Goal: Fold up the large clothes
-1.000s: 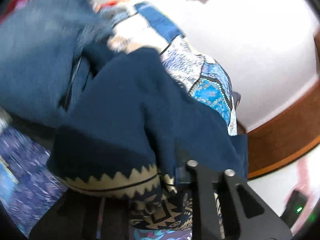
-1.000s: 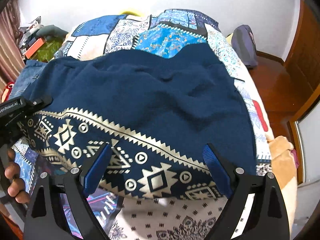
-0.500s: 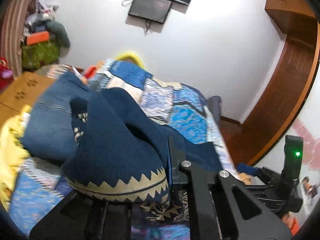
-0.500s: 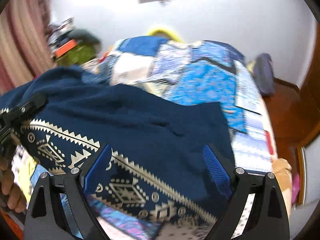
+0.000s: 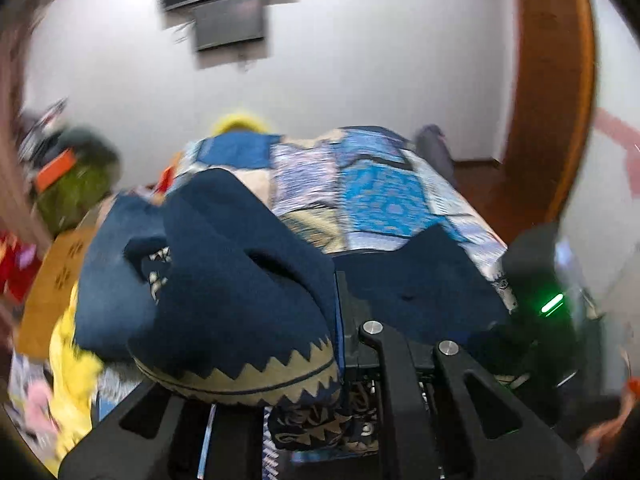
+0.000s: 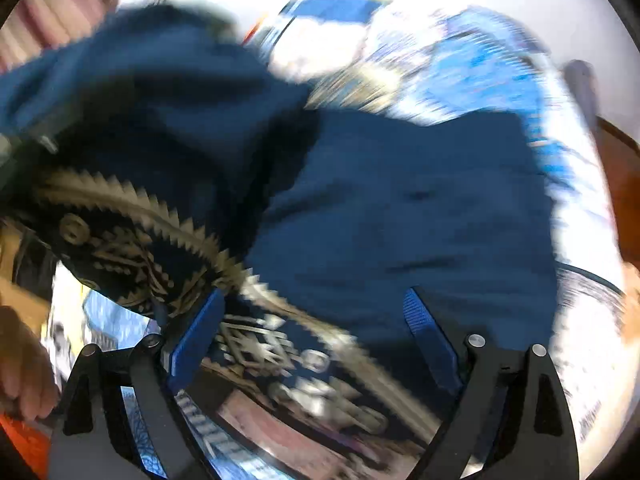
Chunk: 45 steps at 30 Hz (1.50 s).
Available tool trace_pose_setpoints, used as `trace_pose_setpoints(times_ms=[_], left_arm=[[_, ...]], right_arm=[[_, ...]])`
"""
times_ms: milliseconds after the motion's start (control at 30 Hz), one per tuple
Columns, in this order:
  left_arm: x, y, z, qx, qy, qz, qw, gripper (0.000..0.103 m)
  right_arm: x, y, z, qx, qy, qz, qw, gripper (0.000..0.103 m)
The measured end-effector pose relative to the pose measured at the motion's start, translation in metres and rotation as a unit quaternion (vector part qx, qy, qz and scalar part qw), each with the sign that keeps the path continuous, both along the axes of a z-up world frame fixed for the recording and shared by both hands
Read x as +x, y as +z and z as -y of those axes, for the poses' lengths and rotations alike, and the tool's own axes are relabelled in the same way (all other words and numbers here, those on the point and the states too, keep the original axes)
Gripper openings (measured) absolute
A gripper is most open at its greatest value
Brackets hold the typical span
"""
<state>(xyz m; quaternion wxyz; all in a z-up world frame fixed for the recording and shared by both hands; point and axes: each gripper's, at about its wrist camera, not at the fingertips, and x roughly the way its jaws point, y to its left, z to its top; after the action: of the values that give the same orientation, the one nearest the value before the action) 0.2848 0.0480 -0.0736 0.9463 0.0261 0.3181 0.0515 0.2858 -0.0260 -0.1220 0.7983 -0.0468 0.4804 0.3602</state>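
Note:
A large navy garment (image 5: 240, 280) with a cream zigzag and geometric hem lies over a blue patchwork bedspread (image 5: 376, 196). My left gripper (image 5: 340, 364) is shut on the garment's patterned hem, and the cloth bunches up over its left finger. In the right wrist view the same garment (image 6: 400, 208) spreads across the bed, raised at the left. My right gripper (image 6: 316, 344) is open, its blue pads wide apart just above the patterned hem (image 6: 256, 344), holding nothing.
A dark screen (image 5: 228, 0) hangs on the white wall beyond the bed. A wooden door frame (image 5: 556, 92) stands at the right. Cluttered green and orange items (image 5: 68, 184) and a yellow cloth (image 5: 72, 364) sit at the left. A hand (image 6: 20, 364) shows at lower left.
My left gripper has lifted the hem and swung up and right, so the wall and screen now show. The right view has tilted closer to the garment and is blurred by motion.

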Motion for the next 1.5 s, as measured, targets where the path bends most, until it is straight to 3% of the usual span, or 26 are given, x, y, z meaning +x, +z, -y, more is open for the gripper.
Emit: trace_pose_setpoints(times_ms=[133,233,333,400,467,567,667,733,800,833,933,1067,1167,1200,1367,1500], left_arm=[[0.015,0.003,0.038,0.007,-0.051,-0.013,0.9986,0.011],[0.028,-0.006,0.071,0.014,-0.095,-0.033,0.9948,0.011],[0.038,-0.032,0.124,0.079,-0.164,-0.069,0.9809,0.011],[0.04,-0.051,0.153,0.101,-0.201,-0.092,0.9701,0.013],[0.045,-0.066,0.168,0.079,-0.223,-0.119,0.9643,0.015],[0.058,-0.093,0.172,0.003,-0.222,-0.171,0.9599,0.021],[0.059,-0.107,0.166,-0.034,-0.215,-0.184,0.9583,0.023],[0.051,-0.1,0.164,-0.041,-0.231,-0.176,0.9561,0.031],[0.039,-0.088,0.159,-0.048,-0.243,-0.165,0.9547,0.054],[0.033,-0.082,0.156,-0.051,-0.246,-0.158,0.9548,0.058],[0.01,-0.059,0.14,-0.047,-0.237,-0.132,0.9612,0.062],[-0.006,-0.038,0.108,-0.038,-0.174,-0.104,0.9785,0.074],[-0.009,-0.036,0.091,-0.024,-0.12,-0.076,0.9896,0.091],[-0.007,-0.039,0.085,-0.021,-0.102,-0.078,0.9915,0.091],[0.012,-0.08,0.056,-0.056,-0.053,-0.149,0.9858,0.092],[0.0,-0.1,0.042,-0.107,-0.048,-0.165,0.9792,0.092]], right_arm=[[0.002,0.018,0.071,-0.003,-0.084,0.055,0.995,0.09],[0.005,0.016,0.115,-0.027,-0.143,0.069,0.987,0.09],[0.004,-0.002,0.143,-0.063,-0.168,0.072,0.981,0.09],[0.002,-0.025,0.151,-0.101,-0.167,0.062,0.979,0.09],[0.0,-0.046,0.16,-0.128,-0.164,0.046,0.977,0.089],[-0.004,-0.064,0.181,-0.142,-0.169,0.028,0.975,0.089],[-0.003,-0.065,0.206,-0.148,-0.189,0.02,0.971,0.089],[-0.004,-0.057,0.221,-0.14,-0.2,0.019,0.97,0.089],[0.0,-0.044,0.226,-0.127,-0.207,0.026,0.97,0.089],[-0.001,-0.04,0.23,-0.122,-0.209,0.032,0.97,0.089],[-0.004,-0.014,0.227,-0.1,-0.205,0.063,0.972,0.09],[-0.01,0.017,0.21,-0.05,-0.189,0.104,0.975,0.09],[-0.005,0.021,0.19,-0.016,-0.174,0.097,0.98,0.09],[-0.003,0.019,0.184,-0.016,-0.172,0.091,0.981,0.09],[0.019,-0.024,0.154,-0.021,-0.147,0.027,0.988,0.09],[0.016,-0.066,0.165,-0.032,-0.156,-0.055,0.986,0.09]])
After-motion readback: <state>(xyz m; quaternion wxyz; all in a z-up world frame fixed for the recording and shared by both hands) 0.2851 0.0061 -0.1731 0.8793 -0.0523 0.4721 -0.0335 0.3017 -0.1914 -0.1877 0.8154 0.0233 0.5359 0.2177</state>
